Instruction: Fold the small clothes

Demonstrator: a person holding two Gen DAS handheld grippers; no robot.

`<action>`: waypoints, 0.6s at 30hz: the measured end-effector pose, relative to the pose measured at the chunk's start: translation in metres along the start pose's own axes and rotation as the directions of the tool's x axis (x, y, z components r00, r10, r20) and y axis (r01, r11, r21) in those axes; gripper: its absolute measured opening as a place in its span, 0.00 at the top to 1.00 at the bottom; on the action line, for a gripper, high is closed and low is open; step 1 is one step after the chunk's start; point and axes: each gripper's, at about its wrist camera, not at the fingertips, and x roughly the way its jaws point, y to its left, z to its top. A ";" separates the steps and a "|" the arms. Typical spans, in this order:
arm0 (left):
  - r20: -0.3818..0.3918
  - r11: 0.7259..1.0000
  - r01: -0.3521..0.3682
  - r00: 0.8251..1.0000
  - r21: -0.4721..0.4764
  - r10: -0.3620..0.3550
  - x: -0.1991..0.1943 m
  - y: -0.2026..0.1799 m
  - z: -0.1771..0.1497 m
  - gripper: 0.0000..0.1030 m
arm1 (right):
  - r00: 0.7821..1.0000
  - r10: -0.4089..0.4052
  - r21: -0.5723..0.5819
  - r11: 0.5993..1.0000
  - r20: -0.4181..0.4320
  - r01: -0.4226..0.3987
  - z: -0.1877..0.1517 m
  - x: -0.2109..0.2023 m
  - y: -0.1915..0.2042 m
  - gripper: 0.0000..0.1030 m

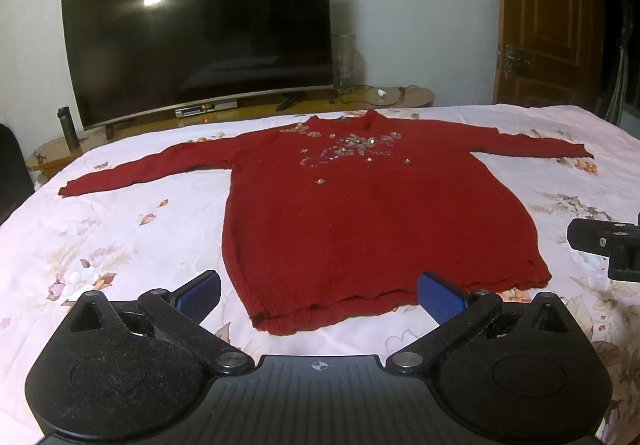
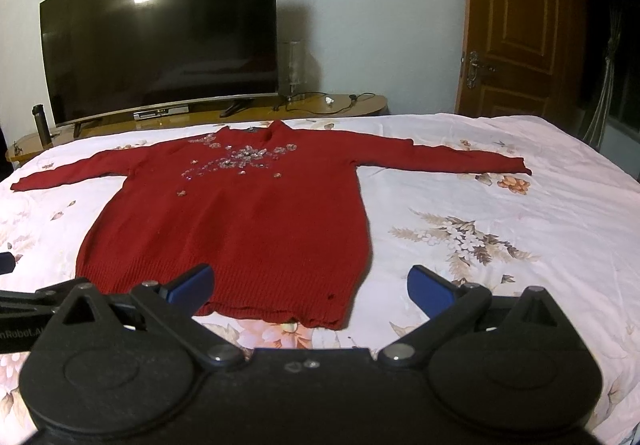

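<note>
A red knitted sweater [image 1: 360, 213] with sequin flowers on the chest lies flat and face up on the bed, both sleeves spread out sideways, hem toward me. It also shows in the right wrist view [image 2: 240, 229]. My left gripper [image 1: 318, 295] is open and empty, hovering just before the hem's left part. My right gripper [image 2: 310, 285] is open and empty, above the hem's right corner. Part of the right gripper's body [image 1: 608, 245] shows at the right edge of the left wrist view.
The bed has a pink floral sheet [image 1: 120, 237], also seen in the right wrist view [image 2: 500, 245]. Behind it stand a low wooden TV bench [image 1: 360, 101] with a large dark TV [image 1: 200, 29], a dark flask [image 1: 68, 127], and a wooden door [image 2: 516, 17] at the right.
</note>
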 end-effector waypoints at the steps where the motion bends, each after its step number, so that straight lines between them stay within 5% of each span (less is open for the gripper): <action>1: 0.000 1.000 -0.002 1.000 0.000 0.002 0.000 0.000 0.000 0.00 | 1.000 0.001 0.001 1.000 -0.001 -0.001 0.000 0.000 0.000 0.01; 18: -0.005 1.000 -0.002 1.000 -0.003 0.002 0.002 0.002 0.001 0.00 | 1.000 0.000 -0.004 1.000 0.000 0.000 0.001 -0.001 0.006 0.01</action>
